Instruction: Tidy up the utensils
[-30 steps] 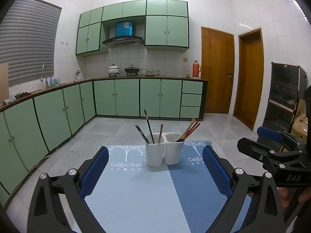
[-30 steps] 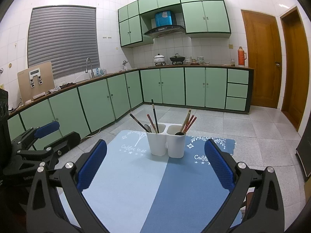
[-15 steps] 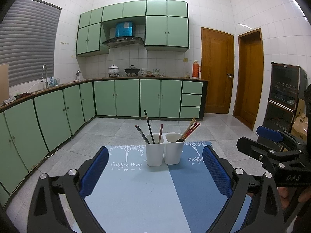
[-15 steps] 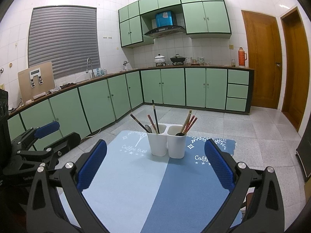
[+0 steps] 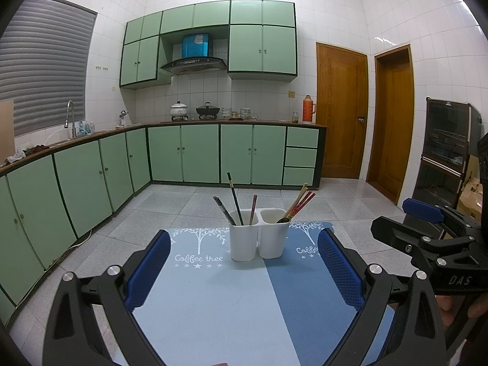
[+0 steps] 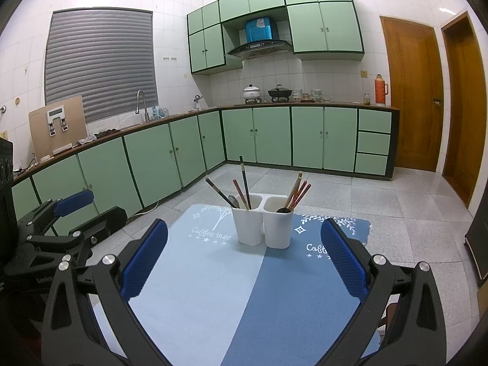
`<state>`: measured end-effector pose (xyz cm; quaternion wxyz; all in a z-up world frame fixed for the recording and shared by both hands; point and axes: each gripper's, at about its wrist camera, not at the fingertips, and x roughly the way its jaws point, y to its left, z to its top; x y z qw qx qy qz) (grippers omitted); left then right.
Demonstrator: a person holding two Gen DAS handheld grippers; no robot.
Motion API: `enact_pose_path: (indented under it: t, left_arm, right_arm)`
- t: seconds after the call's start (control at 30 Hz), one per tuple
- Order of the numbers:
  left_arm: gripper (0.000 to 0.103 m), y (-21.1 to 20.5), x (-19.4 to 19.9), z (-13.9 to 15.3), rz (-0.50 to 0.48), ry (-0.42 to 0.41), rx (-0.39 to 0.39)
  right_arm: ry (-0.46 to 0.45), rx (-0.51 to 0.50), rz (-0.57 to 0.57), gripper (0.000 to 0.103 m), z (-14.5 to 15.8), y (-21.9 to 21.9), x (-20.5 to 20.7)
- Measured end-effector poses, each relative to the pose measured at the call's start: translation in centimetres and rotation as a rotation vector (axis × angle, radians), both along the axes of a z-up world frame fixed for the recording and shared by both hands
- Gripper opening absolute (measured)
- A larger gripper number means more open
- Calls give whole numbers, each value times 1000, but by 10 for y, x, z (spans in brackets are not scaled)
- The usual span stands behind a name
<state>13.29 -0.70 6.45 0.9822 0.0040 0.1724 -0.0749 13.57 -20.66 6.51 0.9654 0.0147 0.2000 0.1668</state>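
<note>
Left wrist view: the left gripper [image 5: 241, 270] has its jaws spread wide with nothing between them, blue pads on either side of the blue mat [image 5: 213, 305]. Straight ahead, past the fingertips and well clear of them, stands the white twin-cup holder [image 5: 259, 239], near the far edge of the surface. It sits almost on the centreline of these jaws. The left cup holds three sticks that stand steeply and splay a little: a dark chopstick [image 5: 235, 198] nearly upright, a grey one leaning left, a reddish one [image 5: 253, 209] nearly vertical. The right cup holds a bundle of red and pale chopsticks [image 5: 300, 202] leaning up and to the right, with a dark spoon bowl at its rim. The long axes run upward, so any pick calls, in my judgement, for a reach forward and a pinch across a shaft above the rim.

The right gripper [image 6: 244, 250], seen from its own camera, is likewise agape and empty, with the holder ahead and slightly right of centre. Neither gripper looks clearly nearer; the left cup lies toward the left one.

Against the frames a second ago, almost nothing differs: the holder keeps its place, the utensils their lean, and both grippers hold nearly the same standoff.
</note>
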Motion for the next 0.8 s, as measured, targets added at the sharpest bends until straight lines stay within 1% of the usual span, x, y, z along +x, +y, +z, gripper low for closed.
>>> enact_pose_path:
  t: [0.8]
  left_arm:
    - [95, 1, 1, -1, -1, 10, -3]
  right_arm:
    - [3, -3, 3, 98, -2, 4, -1]
